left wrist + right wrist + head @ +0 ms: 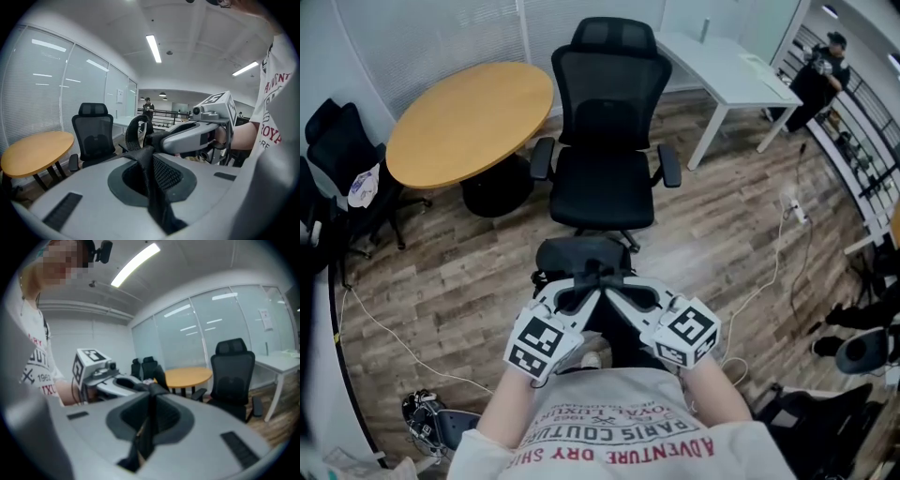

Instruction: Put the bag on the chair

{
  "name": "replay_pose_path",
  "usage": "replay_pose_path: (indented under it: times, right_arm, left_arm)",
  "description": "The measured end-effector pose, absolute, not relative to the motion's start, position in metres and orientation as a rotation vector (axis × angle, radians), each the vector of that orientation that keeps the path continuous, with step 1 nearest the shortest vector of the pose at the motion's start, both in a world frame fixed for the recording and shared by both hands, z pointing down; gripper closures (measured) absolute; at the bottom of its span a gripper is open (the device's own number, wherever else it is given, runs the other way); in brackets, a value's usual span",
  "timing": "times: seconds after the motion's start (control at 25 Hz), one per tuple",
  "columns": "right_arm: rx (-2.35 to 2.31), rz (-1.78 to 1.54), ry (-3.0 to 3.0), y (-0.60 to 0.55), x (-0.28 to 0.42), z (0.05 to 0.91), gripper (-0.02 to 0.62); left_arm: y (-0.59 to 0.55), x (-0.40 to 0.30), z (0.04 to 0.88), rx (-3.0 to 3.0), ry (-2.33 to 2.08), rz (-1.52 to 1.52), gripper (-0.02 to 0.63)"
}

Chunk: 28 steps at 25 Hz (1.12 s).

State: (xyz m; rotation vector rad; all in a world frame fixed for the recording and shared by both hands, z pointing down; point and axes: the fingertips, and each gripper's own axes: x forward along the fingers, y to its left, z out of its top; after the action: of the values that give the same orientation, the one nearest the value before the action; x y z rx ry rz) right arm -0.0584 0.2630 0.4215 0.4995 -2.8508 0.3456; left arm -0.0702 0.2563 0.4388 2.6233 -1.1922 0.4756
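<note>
Black webbing up close: the left gripper is clenched on a strap that runs up between its jaws. The right gripper pinches strap as well, though it is blurred in that gripper's own view. Just past the two sets of tips, which nearly meet, hangs the bag, dark and half covered by the grippers, its shape hard to read. Ahead of the jaws stands the chair, seat bare, clear of the bag. Beyond it, left, a round table.
</note>
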Motion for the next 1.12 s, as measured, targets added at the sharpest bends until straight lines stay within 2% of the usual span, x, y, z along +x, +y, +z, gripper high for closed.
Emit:
replay_pose_path:
  times: [0.52, 0.96, 1.12]
  right_arm:
    - [0.245, 0.336, -2.841, 0.131, -0.107, 0.446, 0.549]
    - [0.106, 0.281, -2.79, -0.013, -0.088, 0.462, 0.549]
    - [0.148, 0.313, -2.816, -0.064, -0.085, 0.459, 0.551]
  left_arm:
    - [0.132, -0.116, 0.466, 2.481, -1.265, 0.526, 0.558]
    - [-0.017, -0.1, 0.486, 2.449, -1.194, 0.689, 0.557]
    - [-0.069, -0.095, 0.486, 2.432, -1.209, 0.636, 0.557]
